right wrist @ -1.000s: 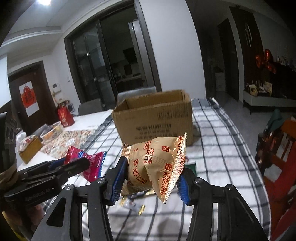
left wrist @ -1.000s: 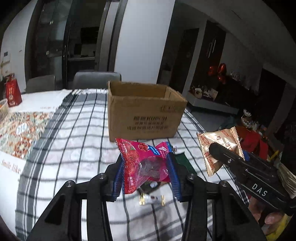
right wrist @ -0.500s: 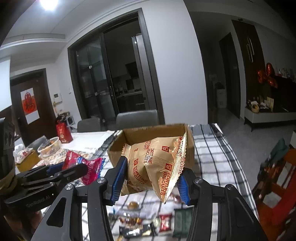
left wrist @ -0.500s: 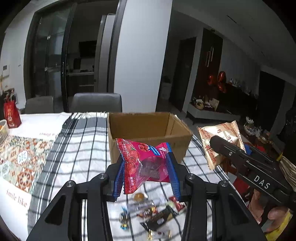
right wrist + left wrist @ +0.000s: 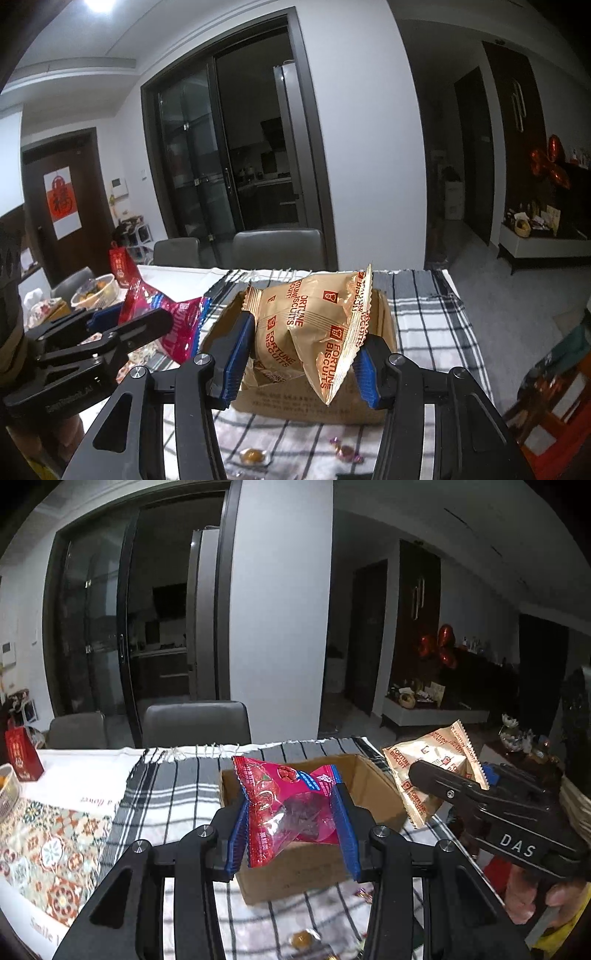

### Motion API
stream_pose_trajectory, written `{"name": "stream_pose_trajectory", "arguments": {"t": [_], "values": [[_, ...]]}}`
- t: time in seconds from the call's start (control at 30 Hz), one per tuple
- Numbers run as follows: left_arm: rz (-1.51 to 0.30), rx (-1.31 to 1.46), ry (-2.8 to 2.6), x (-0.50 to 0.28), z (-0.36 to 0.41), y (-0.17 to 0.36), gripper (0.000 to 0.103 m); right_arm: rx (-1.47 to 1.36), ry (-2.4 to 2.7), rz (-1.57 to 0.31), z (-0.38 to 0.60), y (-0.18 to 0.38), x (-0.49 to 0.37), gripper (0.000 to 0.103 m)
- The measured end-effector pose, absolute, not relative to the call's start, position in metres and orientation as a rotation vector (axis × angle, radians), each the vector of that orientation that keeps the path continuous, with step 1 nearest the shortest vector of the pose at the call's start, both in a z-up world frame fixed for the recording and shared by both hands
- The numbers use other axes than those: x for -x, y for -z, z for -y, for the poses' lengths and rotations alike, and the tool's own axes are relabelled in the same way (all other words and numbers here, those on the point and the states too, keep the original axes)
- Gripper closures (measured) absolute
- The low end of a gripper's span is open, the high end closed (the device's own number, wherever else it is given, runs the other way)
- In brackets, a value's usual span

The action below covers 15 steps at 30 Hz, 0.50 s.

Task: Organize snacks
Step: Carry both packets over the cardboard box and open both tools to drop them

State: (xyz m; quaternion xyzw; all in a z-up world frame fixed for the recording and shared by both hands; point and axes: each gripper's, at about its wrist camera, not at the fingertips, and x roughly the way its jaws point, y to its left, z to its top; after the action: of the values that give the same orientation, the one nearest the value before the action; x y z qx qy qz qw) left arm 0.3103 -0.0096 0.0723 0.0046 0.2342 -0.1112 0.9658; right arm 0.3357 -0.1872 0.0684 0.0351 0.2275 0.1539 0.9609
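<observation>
My left gripper (image 5: 291,827) is shut on a red snack packet (image 5: 286,810), held in the air just before the open cardboard box (image 5: 373,786). My right gripper (image 5: 301,360) is shut on a gold fortune biscuit packet (image 5: 310,325), also raised in front of the box (image 5: 384,325). In the left wrist view the right gripper (image 5: 443,786) shows at the right with the gold packet (image 5: 424,760). Over in the right wrist view, the left gripper (image 5: 122,325) shows at the left with the red packet (image 5: 177,321). The box stands on a checked tablecloth (image 5: 173,797).
Small wrapped candies (image 5: 347,450) lie on the cloth in front of the box. Two grey chairs (image 5: 195,723) stand behind the table. A red gift bag (image 5: 20,755) and a bowl (image 5: 94,291) sit at the table's left. A patterned mat (image 5: 48,849) covers the left side.
Both grippers have risen and moved toward the box with their packets. The box's open top now shows, and the loose snacks on the cloth have slipped low in view.
</observation>
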Motion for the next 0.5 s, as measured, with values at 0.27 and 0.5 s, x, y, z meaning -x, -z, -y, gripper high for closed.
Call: {"name": "stream_pose_trajectory", "arguments": {"t": [0.27,0.5], "values": [[-0.508,-0.044,0.206,-0.357,0.014,-0.063,0.061,-0.017,-0.303,-0.512,0.186,-0.062,-0.379,0.052],[-0.592,-0.044,0.214,-0.391,0.02,-0.048,0.058,-0.019,-0.291,-0.583,0.185,-0.046,-0.411,0.052]]}}
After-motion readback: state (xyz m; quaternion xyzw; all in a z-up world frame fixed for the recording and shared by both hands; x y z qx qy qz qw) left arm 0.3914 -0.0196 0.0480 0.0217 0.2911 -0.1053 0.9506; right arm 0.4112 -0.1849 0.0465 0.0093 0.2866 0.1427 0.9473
